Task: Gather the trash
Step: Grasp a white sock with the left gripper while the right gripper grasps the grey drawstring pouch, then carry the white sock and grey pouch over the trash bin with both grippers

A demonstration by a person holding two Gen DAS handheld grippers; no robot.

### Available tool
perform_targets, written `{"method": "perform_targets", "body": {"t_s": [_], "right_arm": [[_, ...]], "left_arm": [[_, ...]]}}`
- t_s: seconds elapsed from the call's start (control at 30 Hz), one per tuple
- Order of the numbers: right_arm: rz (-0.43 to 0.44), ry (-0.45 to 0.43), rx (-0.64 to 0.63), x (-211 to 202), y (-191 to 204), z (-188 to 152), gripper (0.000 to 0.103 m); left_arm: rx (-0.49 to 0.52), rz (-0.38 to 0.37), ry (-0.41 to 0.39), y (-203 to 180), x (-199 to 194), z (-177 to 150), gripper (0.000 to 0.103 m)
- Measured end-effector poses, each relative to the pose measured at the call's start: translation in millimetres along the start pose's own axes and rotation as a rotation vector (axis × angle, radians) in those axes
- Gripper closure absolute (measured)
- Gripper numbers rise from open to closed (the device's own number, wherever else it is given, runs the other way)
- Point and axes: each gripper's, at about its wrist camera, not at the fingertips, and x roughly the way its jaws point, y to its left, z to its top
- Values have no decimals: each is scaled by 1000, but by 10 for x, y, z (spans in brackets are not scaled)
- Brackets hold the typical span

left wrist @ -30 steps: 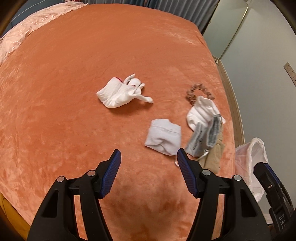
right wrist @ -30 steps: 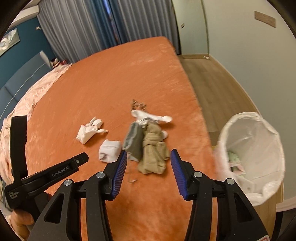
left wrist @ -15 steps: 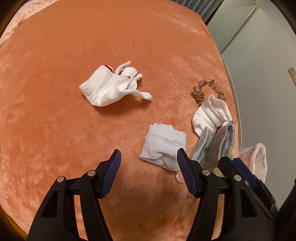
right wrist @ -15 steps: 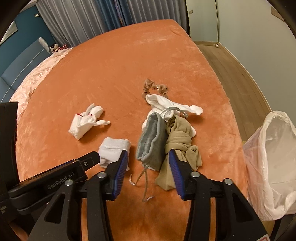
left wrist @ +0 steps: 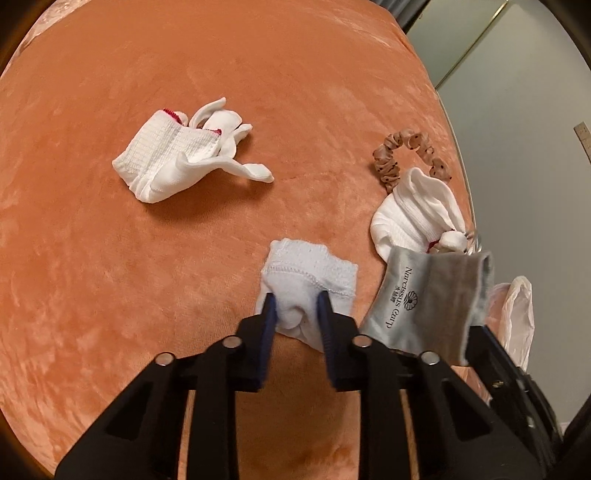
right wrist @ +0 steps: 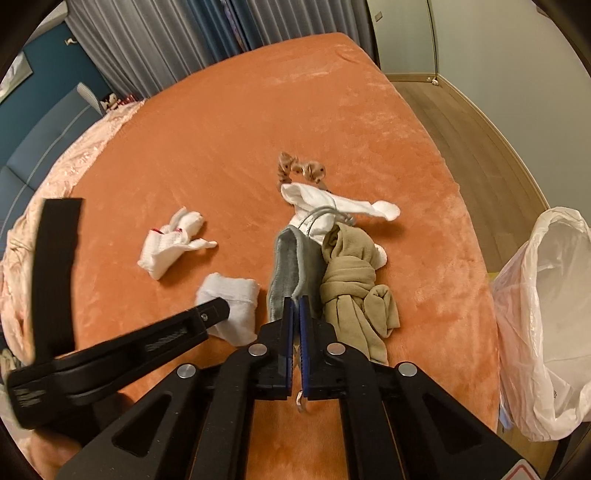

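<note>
On the orange bed, my left gripper is shut on a small pale blue-white cloth, also seen in the right wrist view. My right gripper is shut on the near edge of a grey drawstring pouch, which shows printed lettering in the left wrist view. A knotted khaki cloth lies right of the pouch. A white sock with red trim lies to the left, also in the right wrist view. Another white sock lies behind the pouch.
A brown dotted scrunchie lies at the far end of the pile. A bin lined with a white plastic bag stands on the floor beside the bed's right edge. Curtains hang behind the bed.
Both grippers moved forward and down onto the bed and closed: the left on the pale cloth, the right on the grey pouch's edge. The pouch now stands lifted.
</note>
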Motion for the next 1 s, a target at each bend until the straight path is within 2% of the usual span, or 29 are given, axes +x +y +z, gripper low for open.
{"method": "perform_targets", "body": {"t_s": [0.07,0.27,0.47,0.7,1.0], "right_arm": [[13,-25,-1,-127,10,18,100],[42,-111,5,-551,-1,105,100],[46,-212,12,-1070,-125,198,100],[6,-319,36,-1662,-454,236,100],[-84,-394,94,-2191,-1081,114,100]], "left_arm": [[7,-9,-9,-3,-67,-16,93],[33,-29,-55,-94,-368,-103,94],[71,-60,-117,-359,-789,-177,94],[152,-110,-182,-897,-1208,-263,94],[301,-181,-202,-1820,-1407,-538,94]]}}
